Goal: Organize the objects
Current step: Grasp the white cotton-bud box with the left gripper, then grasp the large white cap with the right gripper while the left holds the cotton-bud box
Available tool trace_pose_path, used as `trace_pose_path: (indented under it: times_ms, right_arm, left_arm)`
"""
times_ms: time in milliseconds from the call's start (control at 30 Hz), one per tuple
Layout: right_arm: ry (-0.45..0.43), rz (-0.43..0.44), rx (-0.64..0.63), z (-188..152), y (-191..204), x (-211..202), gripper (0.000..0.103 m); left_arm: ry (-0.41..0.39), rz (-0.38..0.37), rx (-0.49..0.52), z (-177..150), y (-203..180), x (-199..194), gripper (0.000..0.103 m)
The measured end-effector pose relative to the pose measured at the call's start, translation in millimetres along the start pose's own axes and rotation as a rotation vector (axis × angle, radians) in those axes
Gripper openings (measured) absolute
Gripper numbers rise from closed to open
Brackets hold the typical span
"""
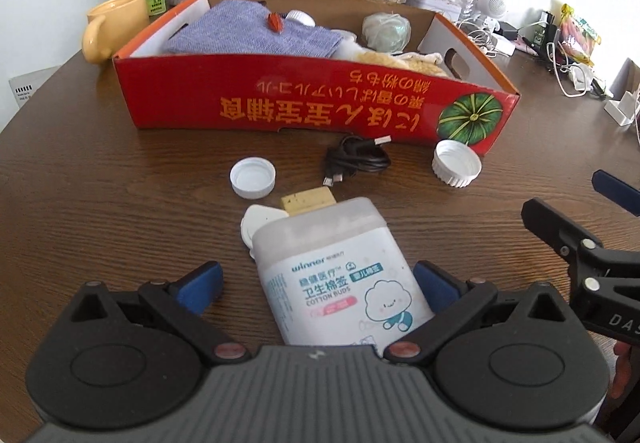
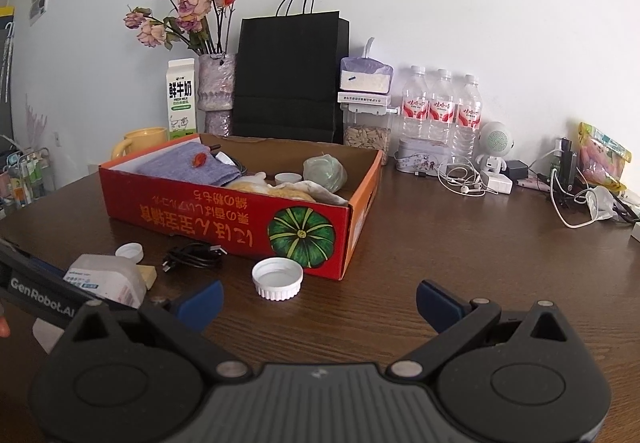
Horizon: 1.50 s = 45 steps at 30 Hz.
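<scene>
the left gripper (image 1: 318, 285) hangs low over a dark wood table (image 1: 100, 203), its blue-padded jaws spread wide on either side of a white cotton bud box (image 1: 340, 283) that lies on its side between them; the right-hand pad sits just beside the box wall, and whether it touches cannot be told. the right gripper (image 2: 318, 301) hovers over bare tabletop to the right, jaws equally wide and holding nothing.

tucked against the far end of the cotton bud box are a small white disc (image 1: 256, 221) and a yellow sponge block (image 1: 308, 202). beyond them, a small white cap (image 1: 253, 177) rests open side up, with a coiled black usb cable (image 1: 356, 161) just to its right. a larger ribbed white lid (image 2: 278, 278), also open side up, sits near the corner of the red cardboard tray (image 1: 280, 103), close to its printed green pumpkin.

inside the tray lie a folded blue-grey cloth (image 1: 256, 33) with a small red item on top, a pale green bundle (image 1: 386, 29), some yellowish cloth and another white cap.

behind the tray stand a yellow mug (image 1: 114, 27), a milk carton (image 2: 181, 99), a vase of dried roses (image 2: 188, 3), a black paper bag (image 2: 290, 75), a jar of seeds (image 2: 366, 139) and three water bottles (image 2: 440, 107). earphones, chargers and cables crowd the table's far right edge by the white wall.
</scene>
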State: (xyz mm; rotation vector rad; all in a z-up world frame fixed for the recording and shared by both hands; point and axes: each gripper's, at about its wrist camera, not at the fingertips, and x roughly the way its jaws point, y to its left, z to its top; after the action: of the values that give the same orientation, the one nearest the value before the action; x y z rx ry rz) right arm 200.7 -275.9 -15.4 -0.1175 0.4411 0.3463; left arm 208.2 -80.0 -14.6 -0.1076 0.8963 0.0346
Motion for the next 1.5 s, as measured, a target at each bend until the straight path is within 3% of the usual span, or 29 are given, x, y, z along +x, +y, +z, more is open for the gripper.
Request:
trace_pose_path:
  times_ms: [100, 133, 167, 233, 467, 733, 900, 1100, 1333, 1500]
  right_arm:
    - [0.004, 0.000, -0.002, -1, 1, 1, 0.103]
    - [0.006, 0.001, -0.002, -1, 1, 1, 0.103]
    - [0.008, 0.001, -0.003, -1, 1, 2, 0.103]
    - [0.015, 0.001, -0.006, -1, 2, 4, 0.103]
    - [0.052, 0.021, -0.017, 0, 7, 15, 0.103]
    - [0.096, 0.046, -0.040, 7, 19, 37, 0.103]
    - [0.145, 0.010, -0.012, 13, 22, 61, 0.102]
    - [0.175, 0.009, -0.011, 15, 29, 78, 0.083]
    - [0.190, 0.036, 0.008, 19, 31, 88, 0.039]
    - [0.167, 0.043, -0.016, 19, 38, 82, 0.039]
  left_arm:
    - [-0.021, 0.017, 0.010, -3, -1, 0, 0.102]
    - [-0.030, 0.008, 0.013, -4, 0, -1, 0.095]
    - [-0.043, 0.000, 0.021, -5, 0, -3, 0.080]
    - [-0.061, -0.004, 0.031, -5, 0, -7, 0.069]
    - [-0.130, -0.035, 0.056, -7, 8, -24, 0.067]
    - [-0.212, -0.046, 0.020, 9, 29, -44, 0.067]
    - [-0.250, -0.059, -0.003, 17, 43, -53, 0.066]
    - [-0.293, -0.061, -0.040, 24, 60, -60, 0.066]
    - [-0.323, -0.053, -0.072, 32, 75, -59, 0.066]
    - [-0.340, -0.060, -0.075, 38, 79, -58, 0.066]
